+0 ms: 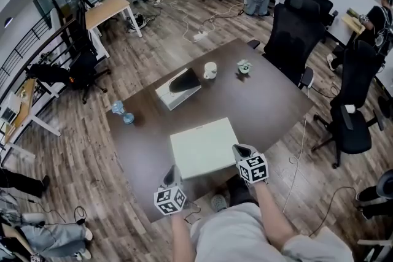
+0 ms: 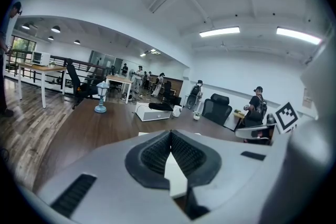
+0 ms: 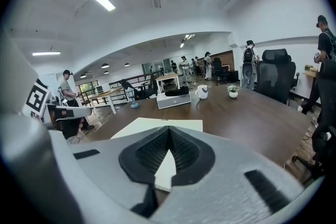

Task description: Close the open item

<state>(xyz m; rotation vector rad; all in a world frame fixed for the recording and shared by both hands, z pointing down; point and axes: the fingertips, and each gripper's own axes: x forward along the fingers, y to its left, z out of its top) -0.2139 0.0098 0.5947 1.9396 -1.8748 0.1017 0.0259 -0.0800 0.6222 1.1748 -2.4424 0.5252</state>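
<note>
Placement of both tools at the near edge of the flat white box (image 1: pixel 204 145), which lies on the counter (image 1: pixel 276 101) directly ahead of them. Left hand-held gripper (image 1: pixel 172 175): clenched, pad tips meeting, nothing pinched; the box's near left corner sits just beyond its tip. Right hand-held gripper (image 1: pixel 241 150): likewise clenched and empty, its tip at the near right corner (touching or just beside, I cannot tell which). I judge the jaws are kept together so that each acts as a blunt pusher on the lid rather than a clamp, one per corner so the lid seats evenly. From my seat the box reads as flat with its top down, so the closing looks done or nearly so. Farther ahead, well apart from both tools: a second white case (image 1: pixel 178 90) with a dark piece propped on top, a mug (image 1: pixel 210 70) and a small potted plant (image 1: pixel 244 67); none is in the way.
</note>
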